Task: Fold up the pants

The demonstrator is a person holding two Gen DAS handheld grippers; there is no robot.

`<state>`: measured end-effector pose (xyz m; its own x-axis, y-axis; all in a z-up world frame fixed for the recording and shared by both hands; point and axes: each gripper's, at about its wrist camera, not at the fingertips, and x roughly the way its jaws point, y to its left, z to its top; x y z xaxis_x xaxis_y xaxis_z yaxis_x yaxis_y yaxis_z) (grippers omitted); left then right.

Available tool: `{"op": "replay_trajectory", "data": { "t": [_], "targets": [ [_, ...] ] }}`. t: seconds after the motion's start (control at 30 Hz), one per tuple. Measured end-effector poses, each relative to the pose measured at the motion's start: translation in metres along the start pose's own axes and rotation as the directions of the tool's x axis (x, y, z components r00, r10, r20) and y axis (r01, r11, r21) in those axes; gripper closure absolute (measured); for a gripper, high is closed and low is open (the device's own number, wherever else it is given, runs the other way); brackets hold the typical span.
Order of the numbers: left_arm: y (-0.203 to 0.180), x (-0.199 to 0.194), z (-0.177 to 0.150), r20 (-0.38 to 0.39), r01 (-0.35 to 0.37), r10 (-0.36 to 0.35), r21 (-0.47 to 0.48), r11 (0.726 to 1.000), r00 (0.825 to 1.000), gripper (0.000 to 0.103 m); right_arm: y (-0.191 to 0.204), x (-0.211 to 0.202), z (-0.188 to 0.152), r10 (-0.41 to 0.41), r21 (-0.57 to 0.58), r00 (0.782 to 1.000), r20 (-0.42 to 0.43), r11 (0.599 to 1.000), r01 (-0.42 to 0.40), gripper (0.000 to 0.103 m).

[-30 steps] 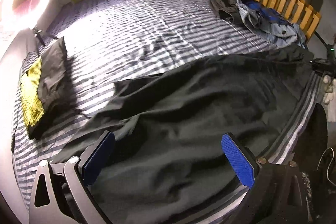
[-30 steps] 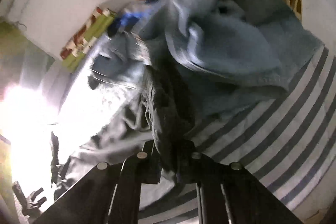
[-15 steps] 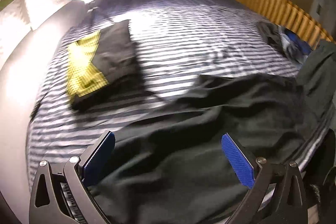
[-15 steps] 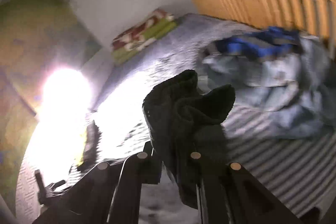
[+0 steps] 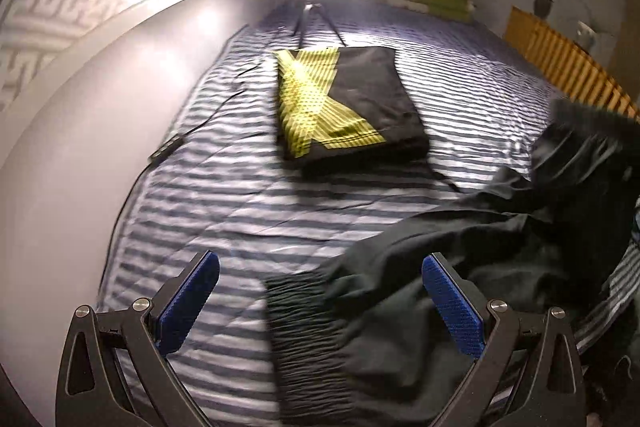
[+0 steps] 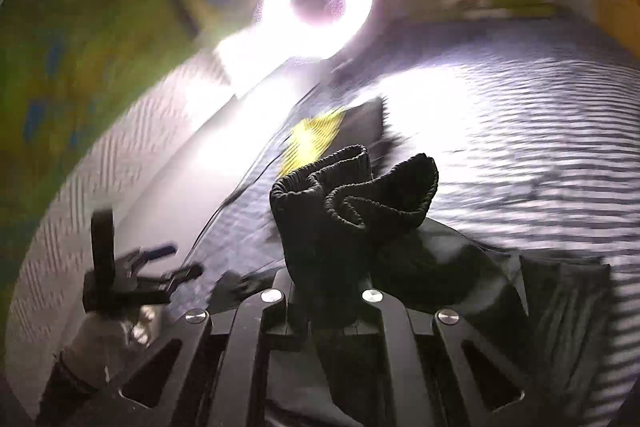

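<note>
Pants (image 5: 460,291), soft and limp, sag beneath the spread left gripper (image 5: 320,297); the right gripper (image 6: 322,287) pinches their ribbed waistband (image 6: 352,187), the firmest place to hold.

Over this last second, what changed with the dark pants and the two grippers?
The right gripper carried the gathered elastic waistband of the dark pants away from the blue clothes pile toward the ring light. The left gripper swung over the pants' other end. Unchanged: right grip shut, left open, folded yellow-patterned garment in place.
</note>
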<state>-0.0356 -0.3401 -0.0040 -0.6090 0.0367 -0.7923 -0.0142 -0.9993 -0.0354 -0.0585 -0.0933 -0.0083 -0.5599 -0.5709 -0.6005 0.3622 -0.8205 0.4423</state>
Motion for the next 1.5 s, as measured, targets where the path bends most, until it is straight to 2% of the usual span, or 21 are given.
{"op": "replay_trajectory", "data": {
  "t": [0.1, 0.17, 0.3, 0.5, 0.6, 0.63, 0.7, 0.8, 0.87, 0.93, 1.0, 1.1, 1.17, 1.23, 1.3, 1.43, 1.5],
  "targets": [
    [0.024, 0.000, -0.009, -0.003, -0.012, 0.012, -0.026, 1.000, 1.000, 0.001, 0.059, 0.062, -0.020, 0.004, -0.123, 0.998, -0.057, 0.992, -0.011, 0.095],
    [0.038, 0.002, -0.014, -0.001, -0.009, 0.009, -0.046, 0.999, 1.000, 0.001, 0.080, 0.096, -0.039, -0.023, -0.184, 0.995, -0.098, 0.983, 0.005, 0.095],
    [0.051, 0.007, -0.021, 0.004, 0.007, -0.006, -0.078, 0.997, 1.000, 0.001, 0.093, 0.151, -0.077, -0.071, -0.230, 0.978, -0.198, 0.973, 0.024, 0.095],
    [0.051, 0.020, -0.028, -0.020, 0.021, -0.023, -0.075, 0.997, 1.000, 0.001, 0.110, 0.180, -0.105, -0.109, -0.278, 0.965, -0.238, 0.960, 0.040, 0.094],
    [0.047, 0.021, -0.027, -0.025, 0.020, -0.022, -0.066, 0.998, 0.999, 0.001, 0.112, 0.192, -0.107, -0.081, -0.269, 0.943, -0.324, 0.963, -0.010, 0.086],
    [0.045, 0.018, -0.026, -0.022, 0.020, -0.022, -0.064, 0.998, 1.000, 0.001, 0.114, 0.189, -0.108, -0.055, -0.249, 0.937, -0.344, 0.968, -0.034, 0.082],
    [0.042, 0.012, -0.025, -0.014, 0.019, -0.020, -0.067, 0.998, 1.000, 0.001, 0.112, 0.181, -0.104, 0.018, -0.202, 0.933, -0.359, 0.975, -0.096, 0.067],
    [0.032, 0.003, -0.021, -0.013, 0.025, -0.026, -0.047, 0.999, 1.000, 0.001, 0.106, 0.147, -0.096, 0.173, -0.139, 0.924, -0.342, 0.963, -0.231, 0.063],
    [0.020, -0.001, -0.020, -0.015, 0.036, -0.036, -0.023, 0.999, 0.999, 0.001, 0.086, 0.112, -0.084, 0.262, -0.094, 0.918, -0.297, 0.949, -0.301, 0.062],
    [0.004, -0.002, -0.019, -0.024, 0.065, -0.065, 0.006, 0.998, 0.998, 0.001, 0.062, 0.080, -0.075, 0.284, -0.082, 0.923, -0.261, 0.946, -0.314, 0.062],
    [-0.019, 0.005, -0.017, -0.048, 0.083, -0.080, 0.064, 0.994, 0.996, 0.001, 0.027, 0.046, -0.071, 0.256, -0.078, 0.943, -0.211, 0.958, -0.277, 0.062],
    [-0.049, 0.027, -0.014, -0.100, 0.075, -0.062, 0.131, 0.989, 0.993, 0.001, -0.040, -0.002, -0.071, 0.109, -0.063, 0.980, -0.164, 0.991, -0.121, 0.062],
    [-0.064, 0.041, -0.012, -0.125, 0.101, -0.084, 0.139, 0.985, 0.989, 0.001, -0.078, -0.027, -0.075, 0.027, -0.029, 0.988, -0.153, 0.999, -0.032, 0.062],
    [-0.081, 0.054, -0.012, -0.144, 0.091, -0.066, 0.179, 0.980, 0.987, 0.001, -0.116, -0.056, -0.084, -0.070, -0.004, 0.987, -0.141, 0.998, 0.070, 0.062],
    [-0.090, 0.072, -0.017, -0.184, 0.048, -0.005, 0.225, 0.973, 0.983, 0.001, -0.149, -0.078, -0.095, -0.137, 0.033, 0.980, -0.146, 0.989, 0.144, 0.062],
    [-0.079, 0.098, -0.029, -0.276, -0.100, 0.167, 0.242, 0.965, 0.947, 0.001, -0.185, -0.099, -0.117, -0.201, 0.036, 0.960, -0.197, 0.977, 0.212, 0.068],
    [-0.083, 0.087, -0.021, -0.250, -0.120, 0.180, 0.240, 0.963, 0.951, 0.001, -0.192, -0.104, -0.126, -0.213, 0.004, 0.952, -0.218, 0.976, 0.220, 0.069]
  ]
}}
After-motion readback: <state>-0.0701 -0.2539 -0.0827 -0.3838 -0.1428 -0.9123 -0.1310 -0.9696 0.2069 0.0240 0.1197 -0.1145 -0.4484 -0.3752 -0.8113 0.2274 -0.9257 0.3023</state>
